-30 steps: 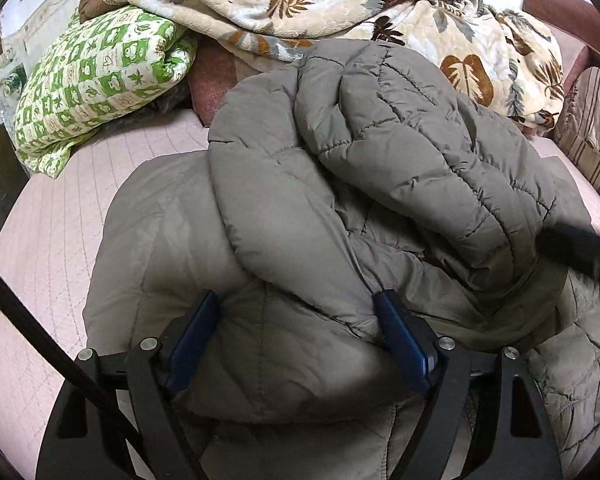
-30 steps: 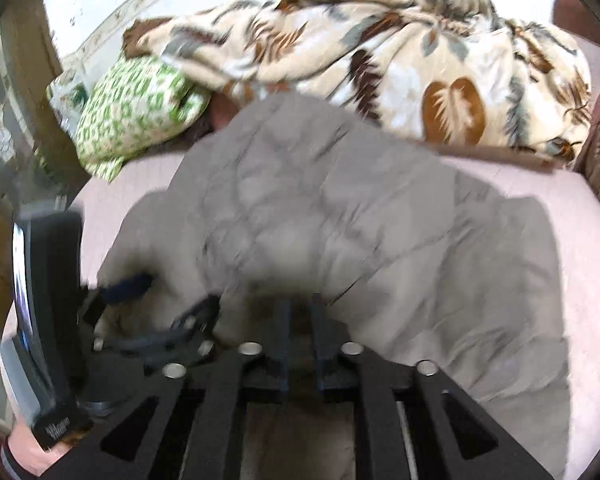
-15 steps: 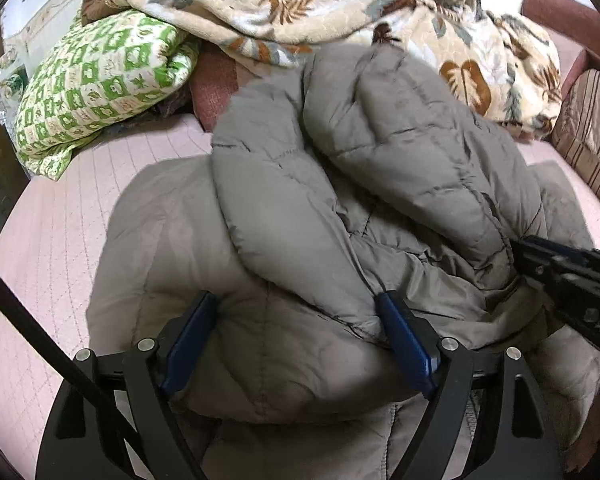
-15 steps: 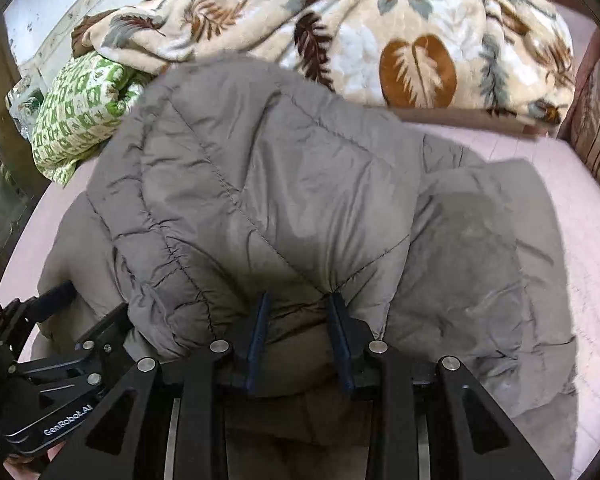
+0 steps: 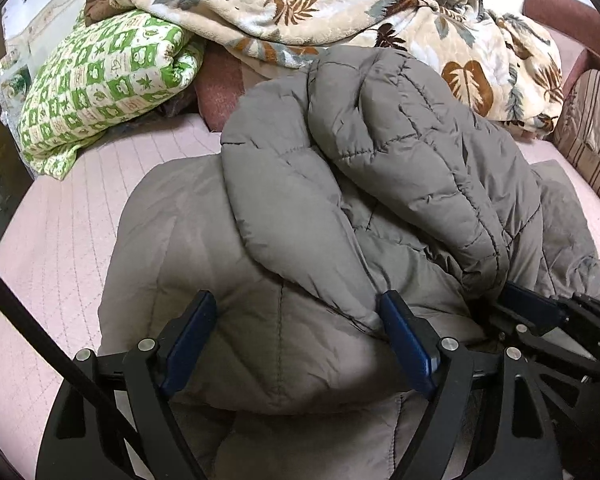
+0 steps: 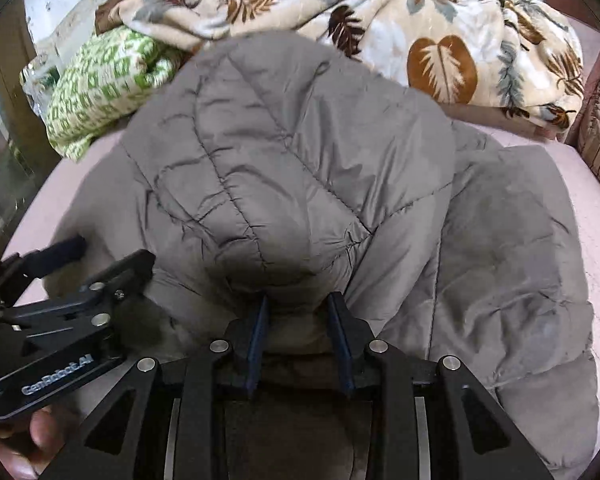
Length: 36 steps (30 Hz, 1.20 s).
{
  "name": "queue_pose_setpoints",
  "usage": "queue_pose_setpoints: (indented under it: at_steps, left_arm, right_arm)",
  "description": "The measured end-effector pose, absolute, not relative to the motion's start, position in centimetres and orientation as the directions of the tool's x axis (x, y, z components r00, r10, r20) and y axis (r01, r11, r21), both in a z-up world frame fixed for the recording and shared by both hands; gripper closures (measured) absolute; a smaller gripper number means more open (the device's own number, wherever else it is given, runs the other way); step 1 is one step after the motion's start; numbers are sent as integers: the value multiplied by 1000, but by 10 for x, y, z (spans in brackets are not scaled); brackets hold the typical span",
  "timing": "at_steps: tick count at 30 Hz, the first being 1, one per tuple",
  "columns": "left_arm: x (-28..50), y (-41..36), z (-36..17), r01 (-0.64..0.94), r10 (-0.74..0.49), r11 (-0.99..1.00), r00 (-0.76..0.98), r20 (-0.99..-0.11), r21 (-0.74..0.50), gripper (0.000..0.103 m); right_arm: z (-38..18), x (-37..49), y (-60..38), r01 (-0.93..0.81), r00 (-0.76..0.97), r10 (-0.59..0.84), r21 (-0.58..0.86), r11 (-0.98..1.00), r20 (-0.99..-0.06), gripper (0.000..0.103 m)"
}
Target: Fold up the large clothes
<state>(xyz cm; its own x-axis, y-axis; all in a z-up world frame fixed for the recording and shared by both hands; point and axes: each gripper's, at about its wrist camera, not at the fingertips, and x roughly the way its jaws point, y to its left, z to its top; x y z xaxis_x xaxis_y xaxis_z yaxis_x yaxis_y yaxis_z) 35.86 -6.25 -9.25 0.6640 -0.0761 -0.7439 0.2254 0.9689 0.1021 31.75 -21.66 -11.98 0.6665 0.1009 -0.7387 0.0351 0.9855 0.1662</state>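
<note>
The grey quilted puffer jacket [image 5: 380, 184] lies on the pink quilted bed cover [image 5: 60, 240], in the middle of the bed, with 1 padded part folded over the flatter lower layer. In the right wrist view the same jacket [image 6: 284, 168] rises as a rounded, stitched mound just in front of the camera, and a flatter part of it spreads to the right on the bed cover.

The left gripper [image 5: 296, 336] stands wide, and a thick fold of the jacket fills the space between its 2 blue pads [image 5: 408, 344]. Both pads touch the fabric, so it is grasping the jacket fold. The right gripper [image 6: 298, 332] has a much narrower gap, and a bunch of the jacket is squeezed between its blue pads [image 6: 256, 340]; it is clenched on the jacket. In the left wrist view the right gripper [image 5: 540, 316] shows at the right edge, with its tip under the folded part of the jacket. In the right wrist view the left gripper [image 6: 64, 300] shows at the lower left, against the jacket's left side, and part of a hand [image 6: 24, 440] is below it.

Behind the jacket lies a beige blanket with a leaf pattern [image 5: 340, 12], crumpled along the far side of the bed. To the left of it is a green and white checked pillow [image 5: 104, 80]. At the right edge there is a striped cushion [image 5: 592, 128].
</note>
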Motion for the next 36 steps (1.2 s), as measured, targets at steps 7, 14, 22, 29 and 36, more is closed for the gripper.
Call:
queue_pose_setpoints:
  at_steps: [7,14,22,29,36]
  left_arm:
    - [335,-51,-65,225,-98,970,702,-706,88,20]
    - [285,-35,-47,230,-126,971,722,-681,64,20]
    - [215,-27,-59,261,-115,959,708,-696,107,20]
    - [146,-9,-80,251,-69,955,707,-704,158,20]
    - [105,43,-81,150,-32,983,718,-696,109,20]
  right_arm:
    - [-88,291,-227,24,699,176,268,963,-693,70]
    - [-74,220,-221,19,696,187,278,960,-693,69]
    - [-84,151,-226,51,672,192,304,951,-715,68]
    - [-99,94,-227,57,659,201,315,947,-725,61]
    - [-101,34,-244,66,709,134,255,965,-692,54]
